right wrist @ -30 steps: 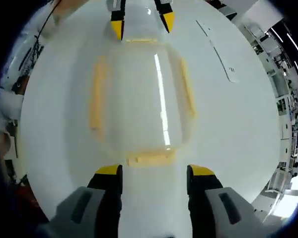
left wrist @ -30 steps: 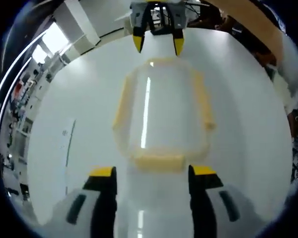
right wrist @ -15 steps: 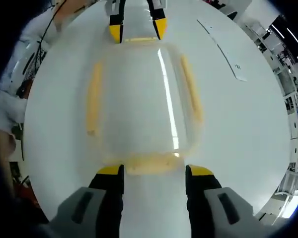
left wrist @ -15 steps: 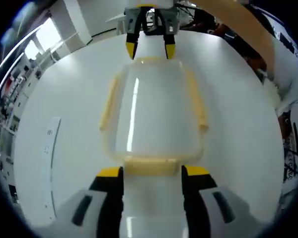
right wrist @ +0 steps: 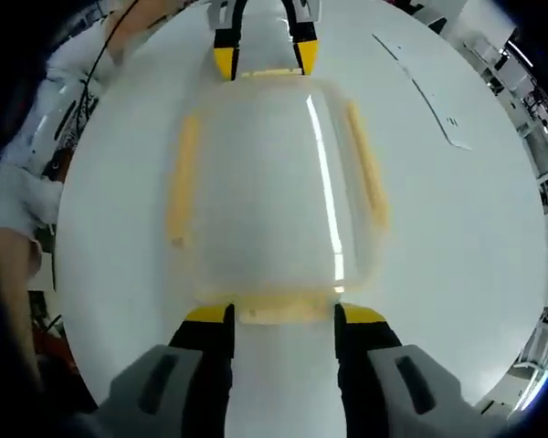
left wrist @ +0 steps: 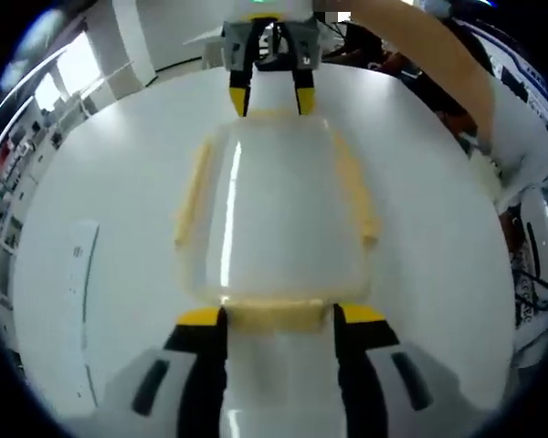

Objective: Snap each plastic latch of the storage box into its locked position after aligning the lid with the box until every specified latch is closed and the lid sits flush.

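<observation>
The clear storage box [left wrist: 274, 219] with its lid on sits mid-tabletop [left wrist: 100, 182], pale yellow latches [left wrist: 279, 316] on all four sides. The left gripper [left wrist: 279, 318] has its jaws spread wide around one end latch, not squeezing anything. The right gripper [right wrist: 279, 315] does the same at the opposite end latch [right wrist: 279, 308], jaws apart too. A thin strip [right wrist: 420, 96] lies near the table's edge.

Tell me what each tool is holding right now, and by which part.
Nothing is clamped. The left tool stands open, straddling the yellow end latch of the storage box; the right tool straddles the opposite end latch. Contact cannot be told.
</observation>
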